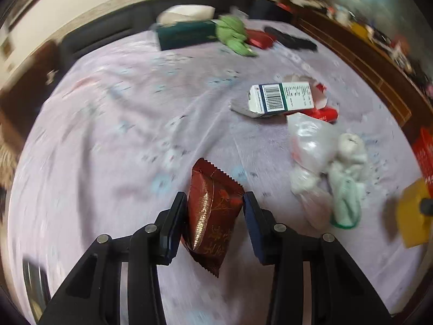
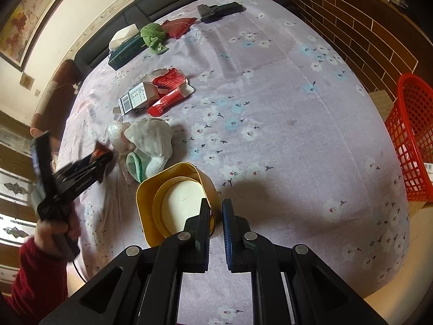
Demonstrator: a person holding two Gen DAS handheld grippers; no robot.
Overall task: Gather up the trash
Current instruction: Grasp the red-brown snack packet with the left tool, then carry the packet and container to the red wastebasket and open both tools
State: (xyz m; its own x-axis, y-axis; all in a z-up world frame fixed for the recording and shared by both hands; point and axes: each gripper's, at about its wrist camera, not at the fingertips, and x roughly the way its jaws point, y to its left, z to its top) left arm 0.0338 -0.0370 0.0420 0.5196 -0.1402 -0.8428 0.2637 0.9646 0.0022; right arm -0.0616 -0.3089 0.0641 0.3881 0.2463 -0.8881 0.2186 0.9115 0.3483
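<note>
1. Dark red foil snack wrapper sits pinched between the pads of the left gripper, lifted clear of the lilac flowered tablecloth; the picture is smeared, so the arm seems to be in motion.
2. Judging by that, the step in hand is carrying the wrapper to a container. Keep the squeeze steady: the foil is light and slippery and held by its sides only.
3. In the right wrist view, the right gripper has its pads drawn close on the wall of a yellow square-rimmed tub with a cream disc inside; one pad is inside the rim, the other outside.
4. That tub stands on the table near the wrapper, so it looks like the likely drop spot. A red mesh basket stands off the table's right edge as another.
5. Bring the wrapper over the opening before loosening the left gripper, and hold the tub still.
6. Trash left on the cloth: a white barcoded carton, a crumpled clear plastic bag, white wadded tissue and a red tube.
</note>
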